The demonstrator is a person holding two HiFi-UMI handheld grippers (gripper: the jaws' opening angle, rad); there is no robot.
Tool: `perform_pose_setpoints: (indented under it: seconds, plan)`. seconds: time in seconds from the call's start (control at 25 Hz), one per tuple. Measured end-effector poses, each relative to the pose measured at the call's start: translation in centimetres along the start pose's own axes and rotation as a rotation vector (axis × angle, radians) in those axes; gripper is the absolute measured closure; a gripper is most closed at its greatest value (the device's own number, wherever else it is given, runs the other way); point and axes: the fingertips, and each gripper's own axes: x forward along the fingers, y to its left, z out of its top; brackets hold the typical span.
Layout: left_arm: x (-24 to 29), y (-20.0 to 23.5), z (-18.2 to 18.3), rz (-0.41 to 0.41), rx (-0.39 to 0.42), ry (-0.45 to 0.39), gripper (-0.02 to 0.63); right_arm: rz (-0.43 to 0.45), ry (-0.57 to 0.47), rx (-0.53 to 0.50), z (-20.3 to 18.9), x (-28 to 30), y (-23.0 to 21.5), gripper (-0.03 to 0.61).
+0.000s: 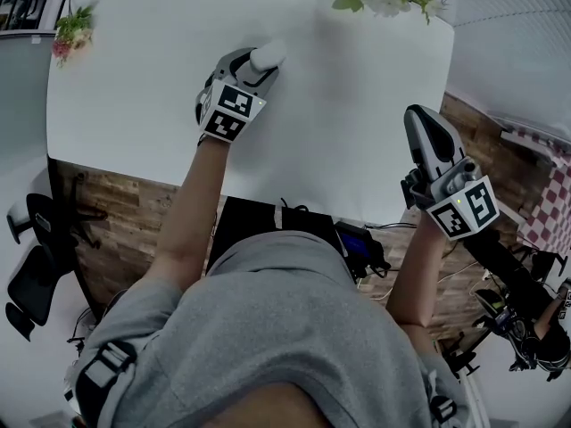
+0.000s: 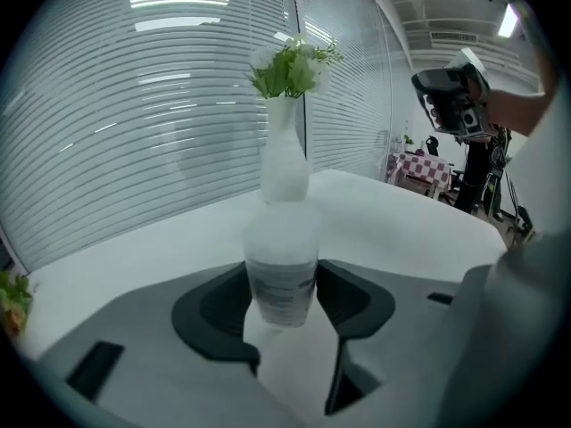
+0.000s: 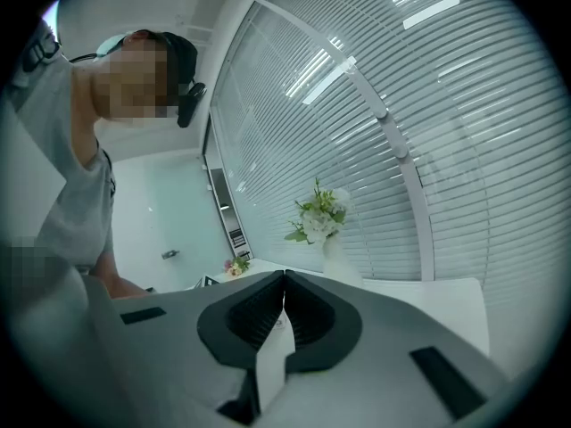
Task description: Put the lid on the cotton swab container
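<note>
At the far part of the white table [image 1: 357,123], the cotton swab container [image 2: 282,270] was held upright between the jaws of the left gripper [image 1: 254,68]. The jaws were closed on its 2 sides at the printed label. The lower half was gripped and the top was left standing clear of the pads, which was judged to keep the mouth free for a lid. Whether its base was touching the table could not be told. Nor could a lid be made out on it, since its pale top merged with the white vase [image 2: 284,172] directly behind.

The right gripper [image 3: 284,282] was kept well apart, off the table's near right edge, with its 2 jaws brought together. Nothing could be plainly seen between them. A faint mark in the slit could not be identified, so no lid could be confirmed there. The task was judged to be unfinished.

The table was bare and matt apart from the vase of white flowers [image 2: 290,65] at its far edge and a small pink bunch [image 1: 73,32] at the far left corner. The room was closed in by slatted blinds [image 2: 134,105]. Wood flooring [image 1: 116,212] was seen beneath, with a black chair [image 1: 36,266] to the left and a chequered cloth [image 1: 549,212] to the right.
</note>
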Motion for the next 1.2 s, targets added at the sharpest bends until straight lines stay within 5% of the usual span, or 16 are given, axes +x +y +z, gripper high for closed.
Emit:
perform_pose_setpoints:
  seconds: [0.2, 0.8, 1.2]
  plan:
    - [0.9, 0.3, 0.2, 0.009, -0.005, -0.007, 0.383, -0.016, 0.054, -0.069, -0.8, -0.1, 0.2, 0.554]
    - [3.0, 1.5, 1.0, 0.011, -0.007, -0.015, 0.382, -0.054, 0.066, -0.06, -1.2, -0.7, 1.0, 0.552]
    - [2.3, 2.0, 1.2, 0.02, -0.029, -0.032, 0.329, -0.061, 0.073, -0.081, -1.0, -0.3, 2.1, 0.553]
